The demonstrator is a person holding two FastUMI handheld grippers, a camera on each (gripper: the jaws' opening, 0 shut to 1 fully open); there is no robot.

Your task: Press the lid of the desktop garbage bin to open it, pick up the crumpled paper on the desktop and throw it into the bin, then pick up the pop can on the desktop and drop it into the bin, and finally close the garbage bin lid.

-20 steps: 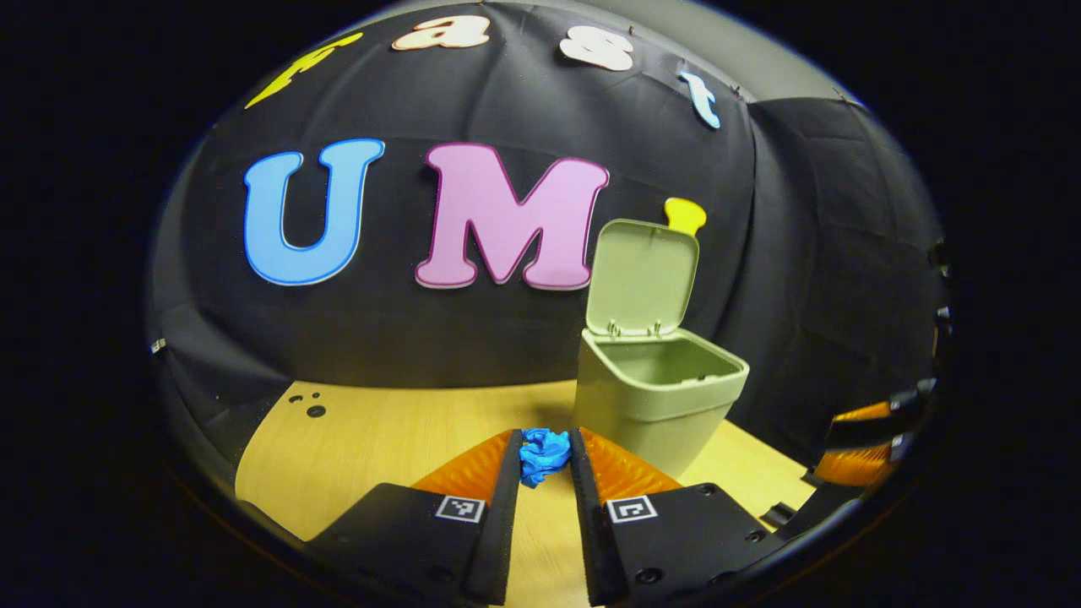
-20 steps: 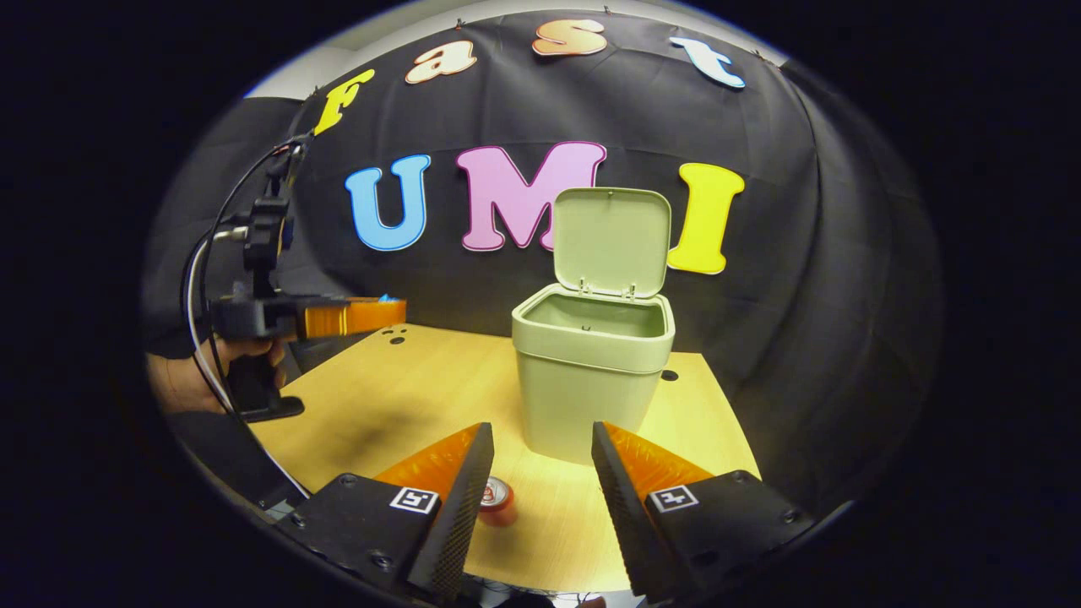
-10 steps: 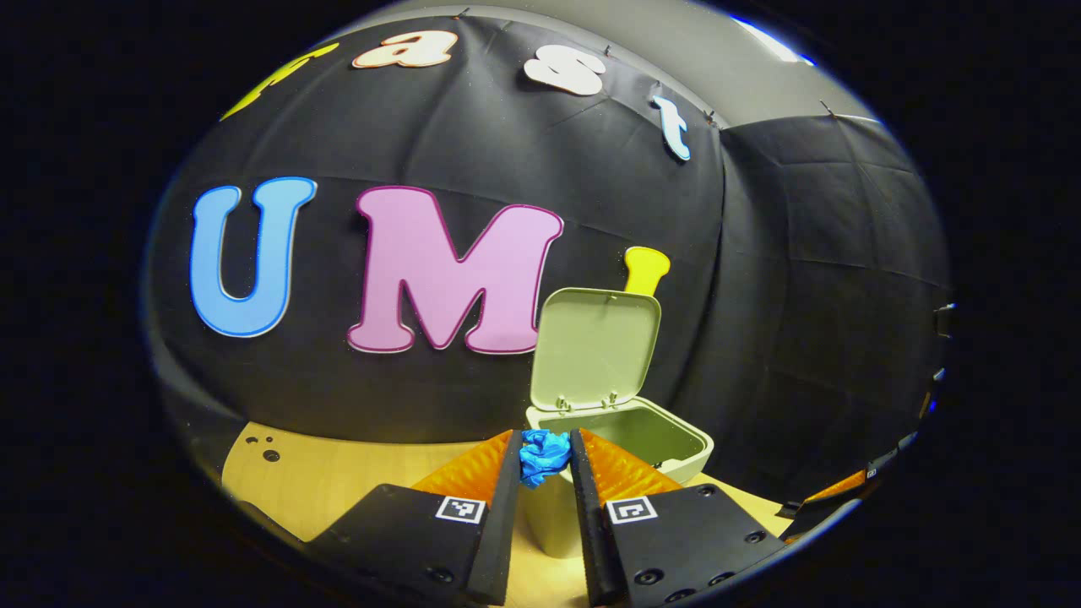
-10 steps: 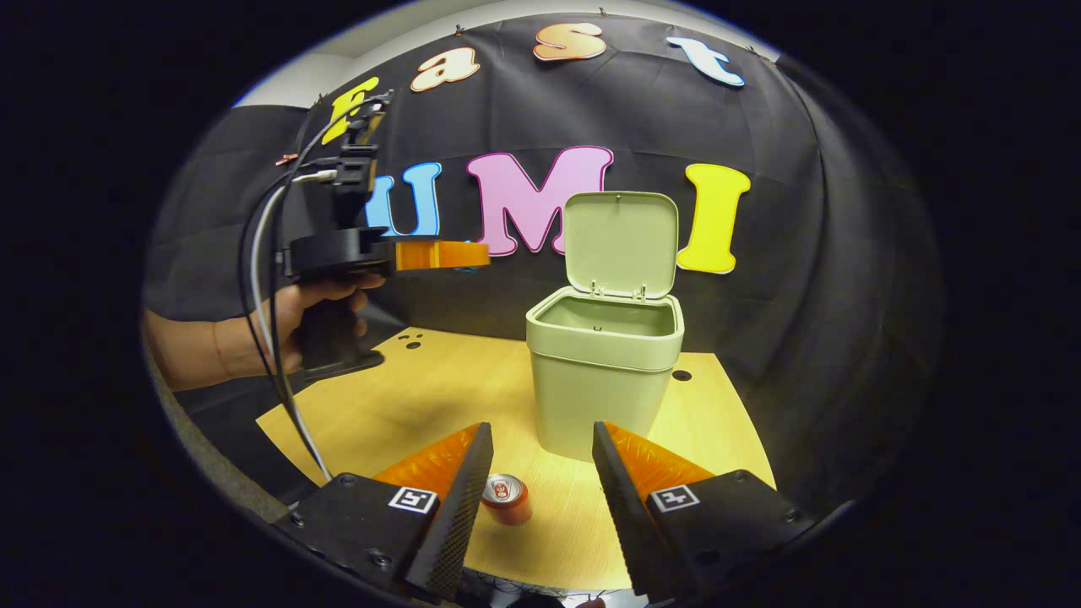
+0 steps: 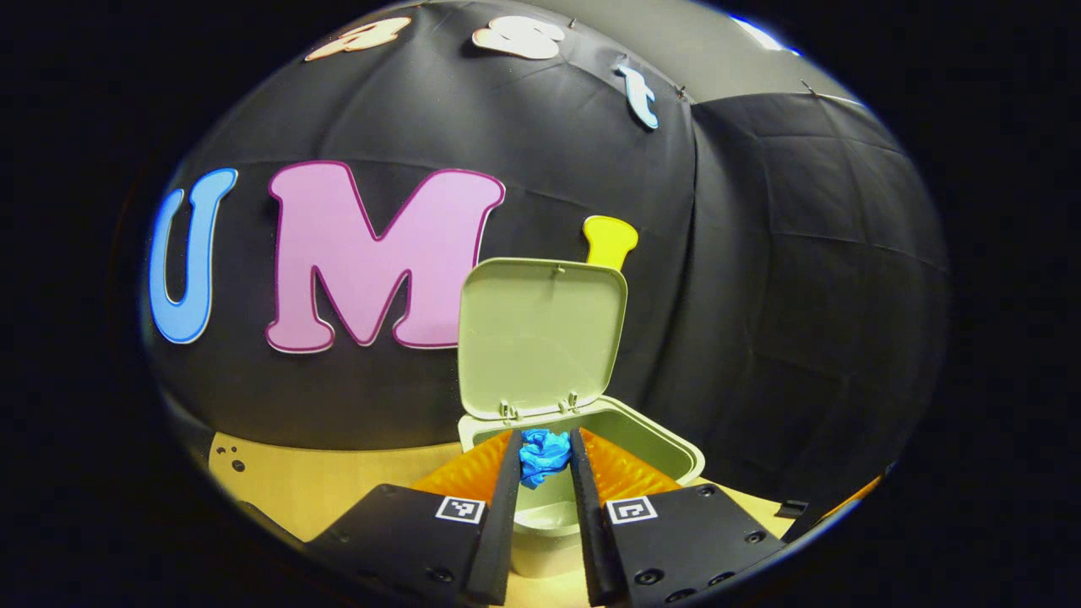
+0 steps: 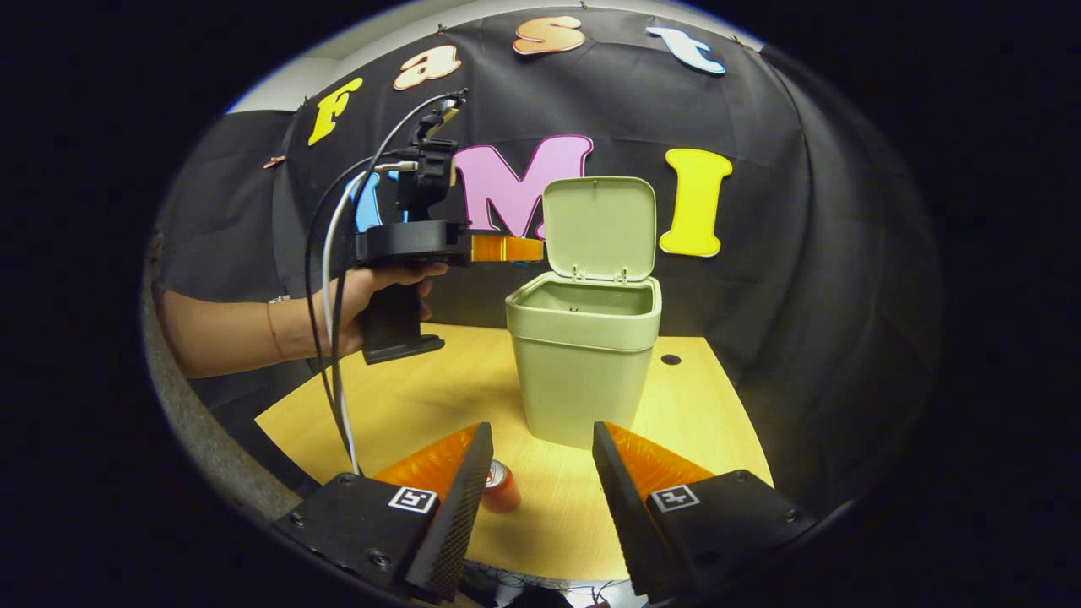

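My left gripper [image 5: 545, 447] is shut on the blue crumpled paper [image 5: 543, 456], held up at the near rim of the pale green bin [image 5: 667, 447]. The bin's lid [image 5: 540, 333] stands upright, hinged at the back. In the right gripper view the bin [image 6: 584, 371] stands mid-table with its lid [image 6: 600, 228] up, and the left gripper [image 6: 532, 249], held by a hand [image 6: 372, 291], reaches its left rim from above. My right gripper [image 6: 540, 460] is open low over the table's front. A red pop can [image 6: 502, 488] stands just inside its left finger.
The wooden table [image 6: 422, 397] has small holes at its back left corner [image 5: 232, 460] and right of the bin [image 6: 670, 360]. Cables [image 6: 334, 338] hang from the left gripper toward the table's front left edge. Black cloth walls close in behind and at both sides.
The left gripper has risen and moved toward the bin with the paper, from table height to the bin's rim. The right gripper has barely shifted; the can stays between its fingers.
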